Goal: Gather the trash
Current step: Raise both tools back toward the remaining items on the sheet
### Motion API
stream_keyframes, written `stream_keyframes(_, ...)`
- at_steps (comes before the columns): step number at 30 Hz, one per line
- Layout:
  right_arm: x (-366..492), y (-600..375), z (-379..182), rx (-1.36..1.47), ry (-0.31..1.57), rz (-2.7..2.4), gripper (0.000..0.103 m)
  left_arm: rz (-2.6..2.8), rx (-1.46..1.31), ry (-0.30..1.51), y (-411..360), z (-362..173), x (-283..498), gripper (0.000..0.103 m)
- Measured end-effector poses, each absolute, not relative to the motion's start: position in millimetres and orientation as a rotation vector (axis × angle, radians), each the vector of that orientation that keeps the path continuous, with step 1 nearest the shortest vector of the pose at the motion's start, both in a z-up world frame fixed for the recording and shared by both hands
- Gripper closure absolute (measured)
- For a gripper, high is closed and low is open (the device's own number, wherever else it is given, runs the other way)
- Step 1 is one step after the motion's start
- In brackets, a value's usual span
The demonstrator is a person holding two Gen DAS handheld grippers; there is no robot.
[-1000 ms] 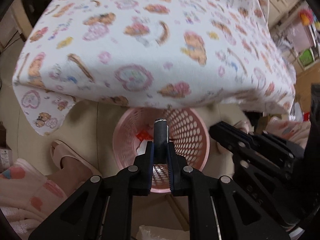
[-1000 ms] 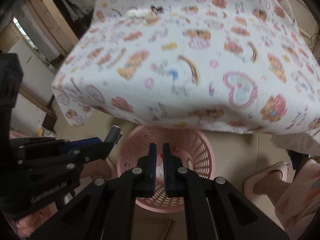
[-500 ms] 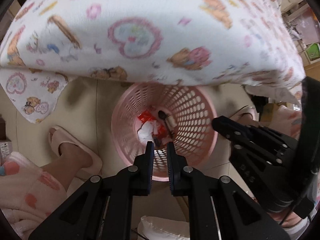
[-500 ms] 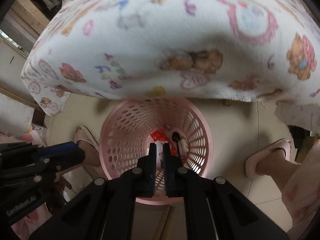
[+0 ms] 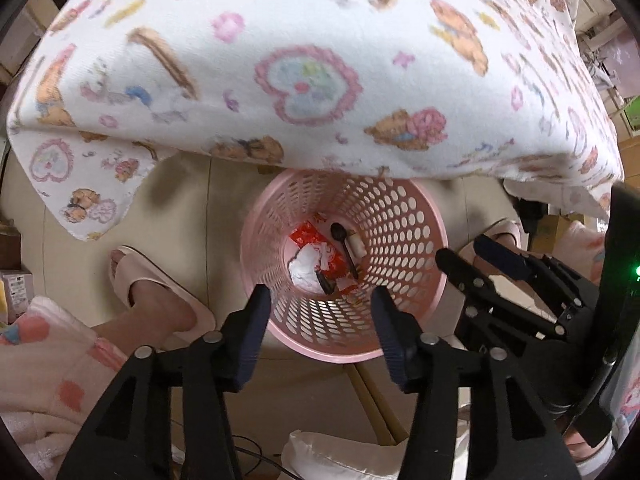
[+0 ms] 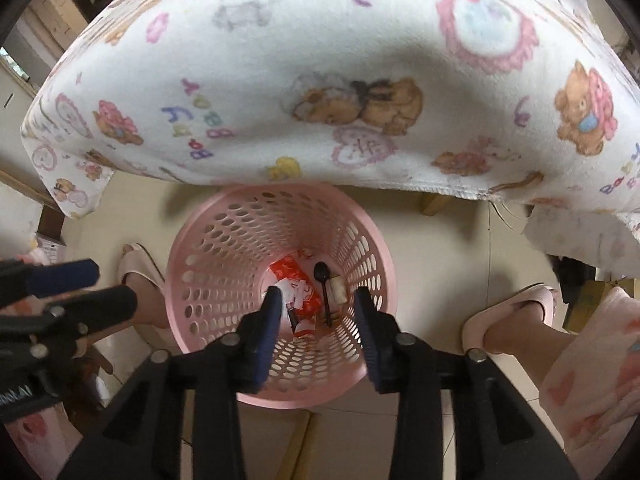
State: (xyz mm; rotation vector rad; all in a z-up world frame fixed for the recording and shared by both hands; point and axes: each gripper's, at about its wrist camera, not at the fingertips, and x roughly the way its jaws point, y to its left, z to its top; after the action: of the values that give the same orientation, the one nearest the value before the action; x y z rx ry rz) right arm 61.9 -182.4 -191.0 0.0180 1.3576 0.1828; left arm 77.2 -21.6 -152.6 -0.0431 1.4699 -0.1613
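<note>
A pink perforated basket (image 5: 408, 240) stands on the floor below the table edge; it also shows in the right wrist view (image 6: 224, 280). Inside lie a red wrapper (image 5: 310, 236), white crumpled paper (image 5: 306, 266), a black spoon (image 5: 344, 244) and a dark cylinder (image 5: 324, 282). The spoon (image 6: 322, 284) and wrapper (image 6: 288, 270) show in the right wrist view too. My left gripper (image 5: 320, 300) is open and empty above the basket. My right gripper (image 6: 316, 300) is open and empty above it; it also shows at the right of the left wrist view (image 5: 464, 256).
A table covered by a white cloth with bears and hearts (image 5: 320, 80) overhangs the basket's far side. The person's slippered feet stand on either side of the basket, left (image 5: 156, 288) and right (image 6: 512, 320). A white bag (image 5: 344, 456) lies on the floor near me.
The dark cylinder left my left gripper and now lies in the basket. Both grippers, shut half a second ago, have opened wide. Both hold over the basket.
</note>
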Motion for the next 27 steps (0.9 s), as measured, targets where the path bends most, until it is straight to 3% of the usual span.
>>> stream_keyframes(3,61,-183,-184,0.012,1.336,0.181,0.055,-0.144,-0.025,1.436,-20,-145,79,0.045)
stream_keyframes(23,55,-194,-133,0.030,1.137,0.135,0.034,-0.116,-0.071,1.059,2,-70,70,0.044)
stream_keyframes(25,53,-194,-128,0.040,1.126,0.148,0.027,-0.114,-0.083,1.020,5,-63,67,0.044)
stream_keyframes(27,51,-193,-123,0.028,1.102,0.146,0.013,-0.113,-0.093,0.983,7,-56,66,0.042)
